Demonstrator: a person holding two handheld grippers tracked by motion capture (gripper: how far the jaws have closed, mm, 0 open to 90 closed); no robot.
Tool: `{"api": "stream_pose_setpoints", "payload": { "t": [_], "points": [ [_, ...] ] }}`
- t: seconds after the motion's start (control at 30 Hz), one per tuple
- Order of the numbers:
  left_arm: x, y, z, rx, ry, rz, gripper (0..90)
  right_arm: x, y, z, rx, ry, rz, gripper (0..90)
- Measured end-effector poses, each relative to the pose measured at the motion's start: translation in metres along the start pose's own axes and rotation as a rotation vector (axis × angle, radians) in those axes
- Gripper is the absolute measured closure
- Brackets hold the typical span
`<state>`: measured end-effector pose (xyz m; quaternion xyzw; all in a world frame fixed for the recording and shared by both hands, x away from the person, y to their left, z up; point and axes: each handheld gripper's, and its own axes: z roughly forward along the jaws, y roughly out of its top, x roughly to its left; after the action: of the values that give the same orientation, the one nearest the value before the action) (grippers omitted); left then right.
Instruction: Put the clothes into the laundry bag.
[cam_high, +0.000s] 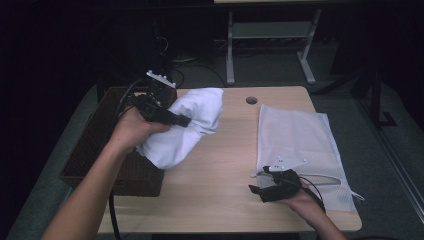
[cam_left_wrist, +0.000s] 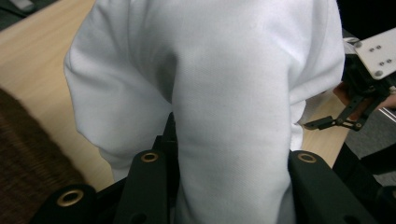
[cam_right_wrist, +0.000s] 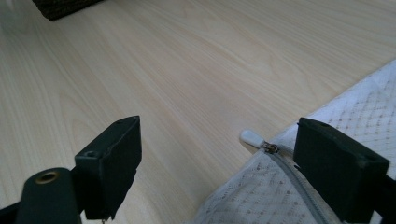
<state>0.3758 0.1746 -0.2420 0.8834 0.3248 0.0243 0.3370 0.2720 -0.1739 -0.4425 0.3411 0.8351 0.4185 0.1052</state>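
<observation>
On the bench (cam_high: 220, 170), seen from the high view, your left tongs (cam_high: 181, 120) are clamped on a white cloth (cam_high: 187, 125), which you hold lifted over the bench's left part, beside and partly above the dark woven basket (cam_high: 100, 150) at the left edge. Your left hand (cam_high: 131, 131) grips the tool from behind the cloth. Your right tongs (cam_high: 257, 184) sit low near the front right of the bench, jaws spread, at the lower left corner of the white mesh bag (cam_high: 300, 135) that lies flat on the right side. Your right hand (cam_high: 305, 202) comes in from the bottom edge. A round hole (cam_high: 251, 100) shows in the bench near its far edge.

In the left gripper view, a thick fold of the cloth (cam_left_wrist: 219, 102) runs down between the two black jaws, which press it from both sides. The basket (cam_left_wrist: 28, 177) is at lower left, and your right tongs (cam_left_wrist: 334, 122) show farther off at the right edge.

In the right gripper view, the jaws stand wide apart over the bench (cam_right_wrist: 187, 70). The bag (cam_right_wrist: 261, 196) lies under the right-hand jaw, and its white zip pull (cam_right_wrist: 252, 138) rests on the wood between the jaws, nearer the right-hand one. A corner of the basket (cam_right_wrist: 65, 7) sits at top left.
</observation>
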Motion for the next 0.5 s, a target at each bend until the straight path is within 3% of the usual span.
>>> {"api": "stream_pose_setpoints", "payload": {
  "t": [0.5],
  "points": [
    [-0.028, -0.009, 0.053, 0.044, -0.01, 0.054, 63.2, 0.001, 0.003, -0.006, -0.019, -0.003, -0.01, 15.1]
  ]
}}
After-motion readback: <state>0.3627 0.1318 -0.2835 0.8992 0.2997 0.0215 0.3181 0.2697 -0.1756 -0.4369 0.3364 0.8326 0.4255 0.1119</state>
